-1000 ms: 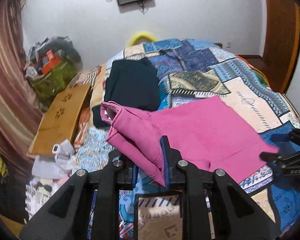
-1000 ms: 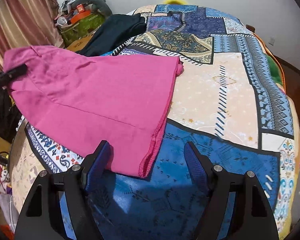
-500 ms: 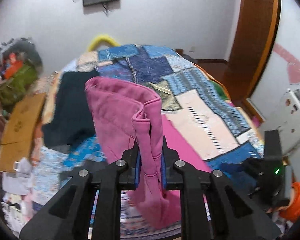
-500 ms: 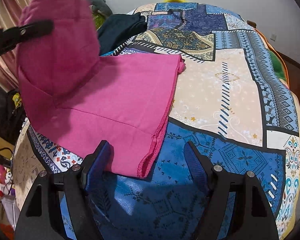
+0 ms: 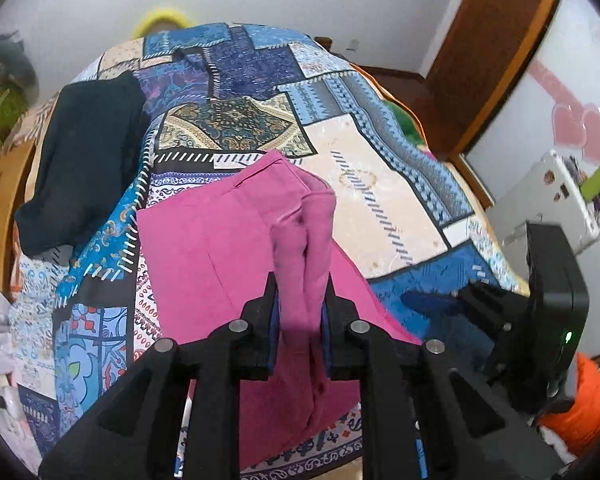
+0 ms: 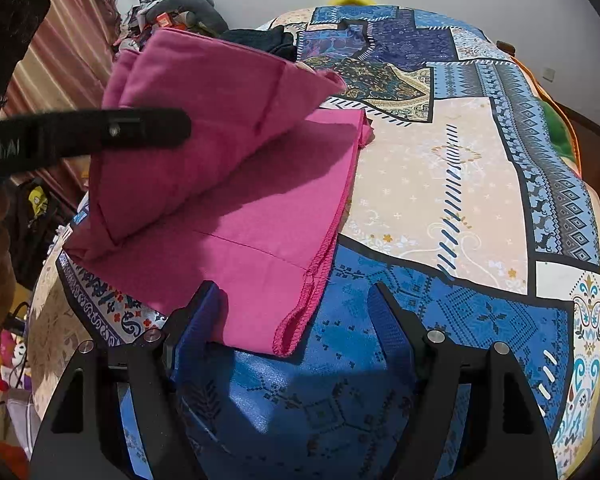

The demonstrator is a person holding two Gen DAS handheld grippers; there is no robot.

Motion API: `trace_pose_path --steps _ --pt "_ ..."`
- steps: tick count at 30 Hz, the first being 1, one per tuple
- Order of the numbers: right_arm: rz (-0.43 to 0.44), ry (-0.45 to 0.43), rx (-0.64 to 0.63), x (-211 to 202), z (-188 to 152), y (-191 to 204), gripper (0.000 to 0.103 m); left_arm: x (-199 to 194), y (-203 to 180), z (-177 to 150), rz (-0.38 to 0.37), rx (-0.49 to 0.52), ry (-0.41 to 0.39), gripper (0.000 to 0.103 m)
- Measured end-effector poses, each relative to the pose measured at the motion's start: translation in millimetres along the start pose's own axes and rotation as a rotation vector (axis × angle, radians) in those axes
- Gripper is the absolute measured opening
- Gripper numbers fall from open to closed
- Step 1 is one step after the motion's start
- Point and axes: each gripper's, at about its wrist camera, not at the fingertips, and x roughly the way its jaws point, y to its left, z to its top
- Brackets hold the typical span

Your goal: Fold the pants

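Jaws on the left gripper were clamped on a bunched fold of the pink pants, holding that end lifted above the bed. Seen from the right wrist, the raised part arched over the rest of the garment, which lay flat on the patchwork bedspread, with the left gripper's black finger crossing in front of the lifted cloth. The right gripper had its jaws spread wide and held nothing; it sat low over the blue patch, its left blue pad just beside the stitched hem corner of the pants, though I could not tell whether they touched. A dark garment lay on the far left side of the bed, apart from the pants. Beyond it stood a striped curtain.
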Motion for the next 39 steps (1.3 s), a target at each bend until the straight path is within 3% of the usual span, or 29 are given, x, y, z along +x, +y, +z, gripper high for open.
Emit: trace_pose_path --steps 1,3,8,10,12,16,21,28,34,36,39 --pt "0.000 0.000 0.000 0.1 0.0 0.0 0.073 -0.5 -2.6 -1.9 0.000 0.016 0.006 0.025" --pt "0.000 0.000 0.001 0.0 -0.1 0.2 0.073 -2.8 -7.1 -6.1 0.010 0.050 0.011 0.045" --pt "-0.001 0.001 0.000 0.9 0.0 0.3 0.073 -19.0 -10.4 -11.8 0.039 0.109 -0.031 0.054" --pt "0.000 0.001 0.001 1.1 0.1 0.2 0.073 -31.0 -3.7 -8.0 0.084 0.115 -0.089 0.061" --pt "-0.001 0.001 0.001 1.3 -0.1 0.4 0.073 -40.2 4.7 -0.8 0.137 0.129 -0.140 0.075" --pt "-0.002 0.001 0.003 2.0 -0.2 1.1 0.073 -45.1 28.8 21.1 0.202 0.121 -0.186 0.086" --pt "0.002 0.003 0.004 1.9 -0.6 0.2 0.073 -18.3 69.2 55.9 0.180 0.070 -0.119 0.090" --pt "0.008 0.009 0.009 1.7 0.4 -0.6 0.073 59.0 103.0 82.6 0.208 0.026 0.037 0.090" --pt "0.026 0.022 0.024 -0.1 4.5 -5.7 0.073 127.6 94.3 57.5 0.314 0.202 0.222 0.092" --pt "0.017 0.017 0.020 -2.4 6.4 -7.8 0.073 123.9 94.4 50.2 0.334 0.220 0.176 0.099" --pt "-0.014 0.005 0.015 -8.6 8.5 -12.3 0.073 115.3 99.7 43.0 0.339 0.214 0.186 0.100"
